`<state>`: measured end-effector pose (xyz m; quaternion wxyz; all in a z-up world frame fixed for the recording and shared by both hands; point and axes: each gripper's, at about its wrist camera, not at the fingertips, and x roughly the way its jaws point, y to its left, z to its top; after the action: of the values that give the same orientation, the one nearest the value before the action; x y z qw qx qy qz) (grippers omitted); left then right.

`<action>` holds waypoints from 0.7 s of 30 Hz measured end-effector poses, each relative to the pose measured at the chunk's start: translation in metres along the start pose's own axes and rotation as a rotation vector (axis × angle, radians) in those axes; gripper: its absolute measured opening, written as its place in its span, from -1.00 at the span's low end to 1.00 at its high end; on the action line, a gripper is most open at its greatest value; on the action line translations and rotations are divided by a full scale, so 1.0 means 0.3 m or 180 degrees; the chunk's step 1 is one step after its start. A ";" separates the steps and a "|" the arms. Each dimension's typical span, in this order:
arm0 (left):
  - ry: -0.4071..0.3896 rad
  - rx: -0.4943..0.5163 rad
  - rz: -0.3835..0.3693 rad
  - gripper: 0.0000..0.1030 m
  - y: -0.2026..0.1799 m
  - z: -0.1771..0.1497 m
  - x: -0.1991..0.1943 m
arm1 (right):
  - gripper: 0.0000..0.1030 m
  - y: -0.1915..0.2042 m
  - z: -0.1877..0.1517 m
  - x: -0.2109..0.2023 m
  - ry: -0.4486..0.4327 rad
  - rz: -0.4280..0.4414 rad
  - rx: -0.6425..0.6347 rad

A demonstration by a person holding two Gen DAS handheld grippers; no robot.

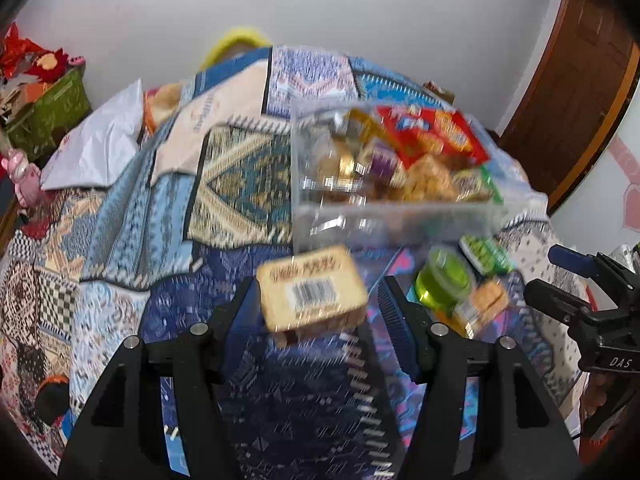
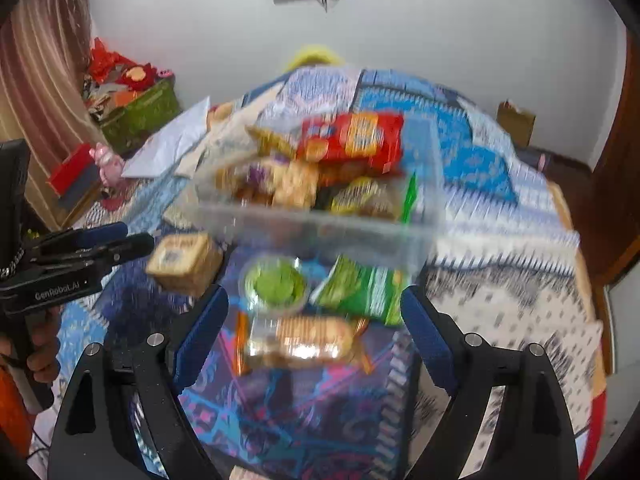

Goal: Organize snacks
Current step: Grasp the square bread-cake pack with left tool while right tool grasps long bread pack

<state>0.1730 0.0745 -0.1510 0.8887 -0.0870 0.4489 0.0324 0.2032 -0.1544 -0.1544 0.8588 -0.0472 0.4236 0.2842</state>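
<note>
A big bed w/ a patchwork quilt (image 1: 120, 208) fills the room. On it sits a clear plastic box (image 2: 320, 228), my landmark. Inside the box: a red cracker bag (image 2: 352, 140) on top & more snack packs under it, all blurry.

Just in front of the box, on the quilt, lie a green snack bag (image 2: 368, 288), a clear pack of crackers (image 2: 300, 340) a bit nearer, and a small green cup (image 2: 276, 284) just left of the green bag.

Front-left of the box is a tan snack block w/ a barcode (image 1: 312, 292). The left gripper (image 1: 316, 300) is spread wide around it; can't tell if it touches. The right gripper (image 2: 316, 320) is spread wide too, w/ the cracker pack between its fingers, not pinched.
</note>
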 end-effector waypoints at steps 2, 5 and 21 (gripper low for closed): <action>0.0064 0.0010 0.0011 0.18 0.005 -0.023 0.024 | 0.68 0.003 -0.023 0.021 0.0077 0.0009 0.0020; 0.0130 -0.0005 -0.0003 0.18 0.012 -0.037 0.056 | 0.68 0.003 -0.049 0.052 0.0186 0.0049 0.0057; 0.0319 -0.0133 -0.0016 0.60 0.014 -0.006 0.234 | 0.86 0.038 -0.083 0.165 0.0430 0.0075 0.0055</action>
<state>0.2129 0.0769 -0.2089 0.8632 -0.1081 0.4919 0.0351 0.2033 -0.1308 -0.2057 0.8253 -0.0539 0.4835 0.2868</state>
